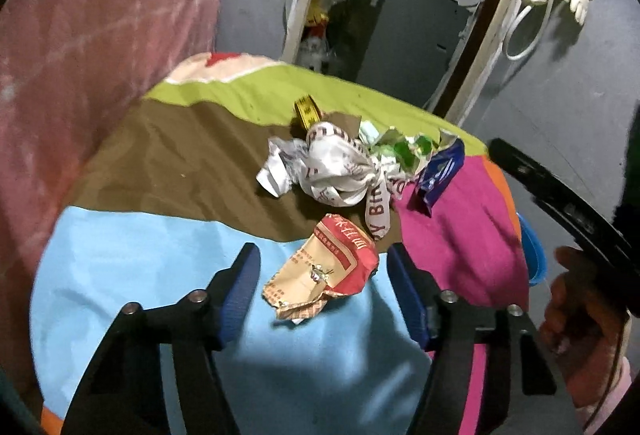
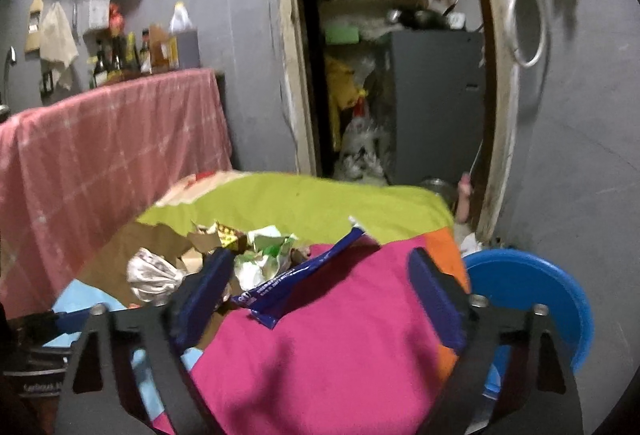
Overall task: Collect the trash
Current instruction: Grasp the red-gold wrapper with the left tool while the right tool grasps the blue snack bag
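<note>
A crumpled red and tan paper wrapper (image 1: 324, 269) lies on the patchwork cloth (image 1: 140, 267), between the fingers of my open left gripper (image 1: 322, 275). Behind it lie a crumpled white bag (image 1: 336, 167), green and white scraps (image 1: 404, 147), a blue wrapper (image 1: 442, 175) and a yellow tape roll (image 1: 306, 109). My right gripper (image 2: 320, 287) is open and empty above the pink patch (image 2: 340, 347), with the blue wrapper (image 2: 296, 279) just ahead between its fingers. The white bag (image 2: 154, 275) and the green scraps (image 2: 268, 255) lie to its left.
A blue basin (image 2: 532, 299) stands off the table's right edge. A pink checked cloth (image 2: 112, 139) covers a counter on the left, with bottles (image 2: 120, 55) on it. A doorway (image 2: 400, 75) opens behind onto a grey cabinet. The right gripper's body (image 1: 568, 207) shows at the right.
</note>
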Motion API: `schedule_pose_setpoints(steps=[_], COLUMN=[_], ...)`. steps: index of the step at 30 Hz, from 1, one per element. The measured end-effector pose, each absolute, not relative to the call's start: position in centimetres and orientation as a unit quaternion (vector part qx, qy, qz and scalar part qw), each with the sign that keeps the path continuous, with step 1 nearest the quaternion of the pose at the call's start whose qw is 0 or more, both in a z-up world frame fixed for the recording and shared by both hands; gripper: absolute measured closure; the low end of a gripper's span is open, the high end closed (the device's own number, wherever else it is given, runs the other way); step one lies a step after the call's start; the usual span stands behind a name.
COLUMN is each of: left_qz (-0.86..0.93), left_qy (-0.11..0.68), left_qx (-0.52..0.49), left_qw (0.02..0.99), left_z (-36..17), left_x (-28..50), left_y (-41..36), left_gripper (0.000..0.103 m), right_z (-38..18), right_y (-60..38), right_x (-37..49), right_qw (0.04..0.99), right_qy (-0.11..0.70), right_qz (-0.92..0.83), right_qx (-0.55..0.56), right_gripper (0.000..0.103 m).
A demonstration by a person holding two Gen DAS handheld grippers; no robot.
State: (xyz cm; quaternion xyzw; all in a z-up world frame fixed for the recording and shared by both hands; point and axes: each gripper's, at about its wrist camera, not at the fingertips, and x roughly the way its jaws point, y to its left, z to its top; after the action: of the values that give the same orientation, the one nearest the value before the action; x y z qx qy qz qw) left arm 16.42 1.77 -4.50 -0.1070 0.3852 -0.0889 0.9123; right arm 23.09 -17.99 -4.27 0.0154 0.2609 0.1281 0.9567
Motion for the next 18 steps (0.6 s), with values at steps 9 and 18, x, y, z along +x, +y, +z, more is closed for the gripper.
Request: schedule_pose_setpoints(steps=[9,18], left_qz=[-0.104,-0.113], left_qy=[0.399,0.399], left_qx=[-0.14,-0.146], left_qw=[0.9,0.898], left_z=[-4.7,-4.1], left_x=[16.4,16.1], left_y=[3.1,2.8], left_gripper=[0.062,0.08], right_z=[-7.1,-9.1], right_y=[-16.8,-18.7], right_x=[27.9,27.8], right_qw=[0.922,0.895], right_qy=[0.358,0.397], right_qz=[0.14,0.159], right_qx=[0.05,0.13], right_gripper=[0.045,0.069])
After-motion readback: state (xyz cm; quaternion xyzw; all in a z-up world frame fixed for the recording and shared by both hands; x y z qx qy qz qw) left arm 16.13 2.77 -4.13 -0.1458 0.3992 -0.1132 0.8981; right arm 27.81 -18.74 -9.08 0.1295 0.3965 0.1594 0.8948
